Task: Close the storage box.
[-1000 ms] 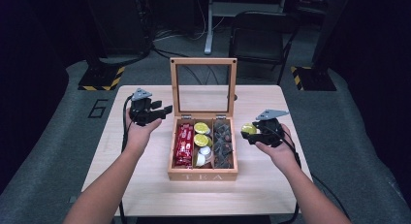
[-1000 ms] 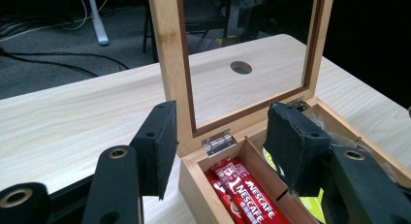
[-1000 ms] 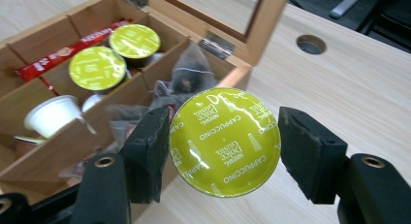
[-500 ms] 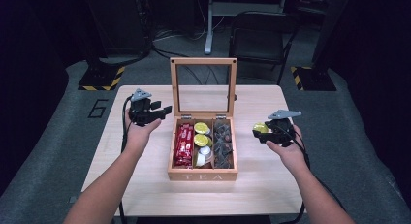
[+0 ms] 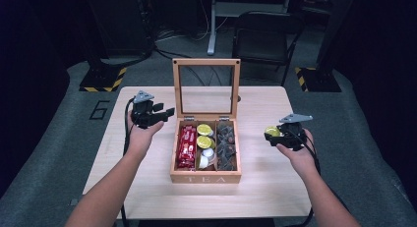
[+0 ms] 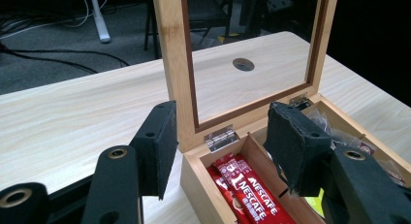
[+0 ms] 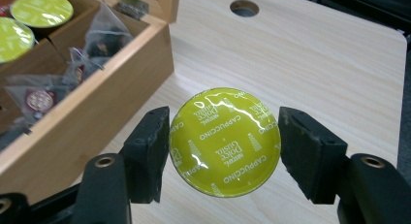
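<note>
High view: wooden tea box [image 5: 205, 177] sits mid-tabletop, glass lid [image 5: 206, 89] standing upright toward the far edge. Left tool [image 5: 164, 112] hangs over the tabletop [image 5: 147, 187] left of the box, nearer the left edge, nothing between its jaws. Right tool [image 5: 271, 133] is right of the box, toward the right edge, carrying a green coffee capsule [image 5: 272, 131]. Inside the box: red sachets [image 5: 187, 146] in the left compartment, green capsules [image 5: 204, 136] in the middle, tea bags [image 5: 226, 146] on the right.

Left gripper view: left tool [image 6: 218, 151], jaws partly apart and empty, aimed at the box's hinge [image 6: 220, 136] at the lid's base. Red Nescafe sachets [image 6: 247, 195] lie in the compartment below.

Right gripper view: right tool [image 7: 224, 145] clamps the green capsule [image 7: 225, 141], foil lid facing the camera, both pads against its rim. It is clear of the box, above bare tabletop [image 7: 310, 59]; the box wall [image 7: 92, 117] is just to the left.
</note>
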Available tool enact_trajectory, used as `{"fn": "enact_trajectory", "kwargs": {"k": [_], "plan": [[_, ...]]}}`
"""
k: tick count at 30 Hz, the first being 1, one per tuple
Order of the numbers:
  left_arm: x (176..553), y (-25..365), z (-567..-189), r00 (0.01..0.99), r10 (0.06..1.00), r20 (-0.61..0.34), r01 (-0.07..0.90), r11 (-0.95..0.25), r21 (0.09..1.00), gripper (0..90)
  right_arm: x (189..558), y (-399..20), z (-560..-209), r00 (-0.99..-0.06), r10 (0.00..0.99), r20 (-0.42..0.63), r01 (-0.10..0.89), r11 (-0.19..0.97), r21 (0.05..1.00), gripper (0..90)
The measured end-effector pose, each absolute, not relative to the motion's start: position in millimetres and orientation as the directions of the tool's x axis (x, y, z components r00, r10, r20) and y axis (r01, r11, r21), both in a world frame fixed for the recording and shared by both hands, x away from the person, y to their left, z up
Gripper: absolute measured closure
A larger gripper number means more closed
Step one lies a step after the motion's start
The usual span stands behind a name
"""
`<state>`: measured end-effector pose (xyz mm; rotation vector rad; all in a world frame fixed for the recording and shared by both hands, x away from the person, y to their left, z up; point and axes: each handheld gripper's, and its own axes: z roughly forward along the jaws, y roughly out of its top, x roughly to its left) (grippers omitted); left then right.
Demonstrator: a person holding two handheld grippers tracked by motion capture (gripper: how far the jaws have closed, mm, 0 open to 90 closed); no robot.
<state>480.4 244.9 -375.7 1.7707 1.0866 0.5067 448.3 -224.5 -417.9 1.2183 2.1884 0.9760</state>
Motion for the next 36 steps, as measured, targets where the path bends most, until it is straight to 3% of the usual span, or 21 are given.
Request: {"fn": "enact_trajectory", "kwargs": {"k": [36], "plan": [[480.1, 245.7, -379.1, 0.518, 0.846, -0.124, 0.451, -0.148, 0.880, 44.9, 448.8, -246.4, -476.9, -0.364, 0.931, -0.014, 0.647, 0.264, 0.715, 37.1]]}}
